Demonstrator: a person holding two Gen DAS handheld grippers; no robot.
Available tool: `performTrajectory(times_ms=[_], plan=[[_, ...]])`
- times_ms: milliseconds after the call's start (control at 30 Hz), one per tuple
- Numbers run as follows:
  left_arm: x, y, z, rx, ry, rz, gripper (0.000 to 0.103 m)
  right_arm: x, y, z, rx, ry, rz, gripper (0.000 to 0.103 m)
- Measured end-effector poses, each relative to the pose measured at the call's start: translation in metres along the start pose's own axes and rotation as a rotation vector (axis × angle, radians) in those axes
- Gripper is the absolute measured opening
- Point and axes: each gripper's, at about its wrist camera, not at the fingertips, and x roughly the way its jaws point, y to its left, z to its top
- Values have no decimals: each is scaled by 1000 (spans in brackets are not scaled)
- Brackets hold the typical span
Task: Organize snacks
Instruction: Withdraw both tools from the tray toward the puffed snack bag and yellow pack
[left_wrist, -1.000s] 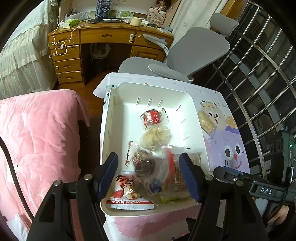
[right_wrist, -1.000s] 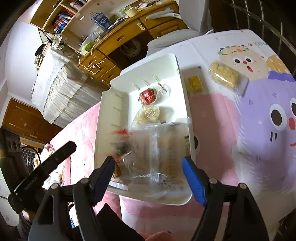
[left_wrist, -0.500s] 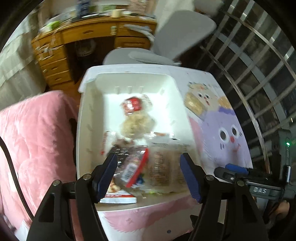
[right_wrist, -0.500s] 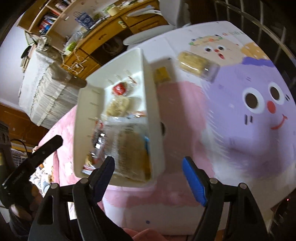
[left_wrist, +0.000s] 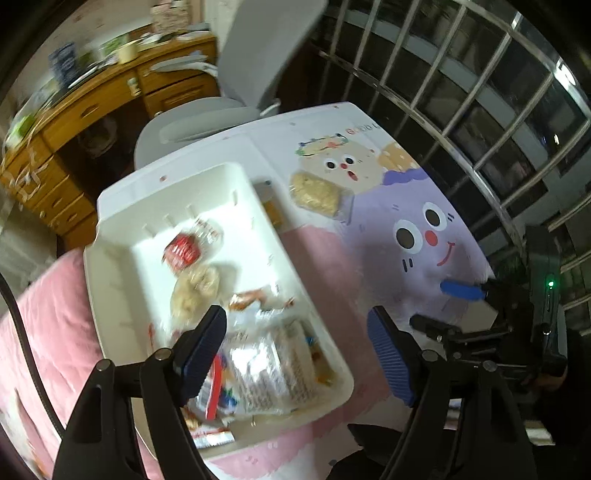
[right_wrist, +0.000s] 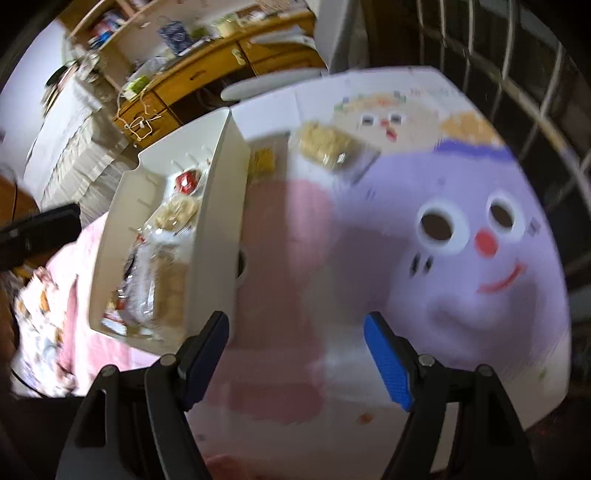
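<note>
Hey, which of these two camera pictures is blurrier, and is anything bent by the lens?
Right wrist view: heavy motion smear over the cartoon mat and white bin. Left wrist view: sharper, though the snacks in the bin smear; the window bars bow from the fisheye and the corners go dark.

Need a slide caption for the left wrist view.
Open left hand-held gripper above white bin of snacks; one packet remains on the table.

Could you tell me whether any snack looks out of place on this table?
Yes. Two packets lie outside the white bin: a clear-wrapped crumbly bar on the cartoon tablecloth and a small yellow packet against the bin's outer wall. The other snacks are piled inside the bin.
</note>
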Motion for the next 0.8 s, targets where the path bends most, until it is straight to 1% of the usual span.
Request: performTrajectory(times_ms=[100,233,367,500,600,800], plan=[[12,-17,27,72,36,27,78,-4,-12,14,-68,-61,-36,76],[32,-31,59,135,96,22,78,-5,-26,35,-147,-127,-63,76],[57,-45,90,211,148,51,78,0,-40,58,-221,-180,-76,76],[84,-48,115,240,211,77,78,14,-48,79,-294,-221,-69,76],[104,-52,130,285,255,104,78,29,-51,90,-345,-235,-54,76],[145,-50,148,364,379,156,80,57,-56,109,-382,-244,-4,77]])
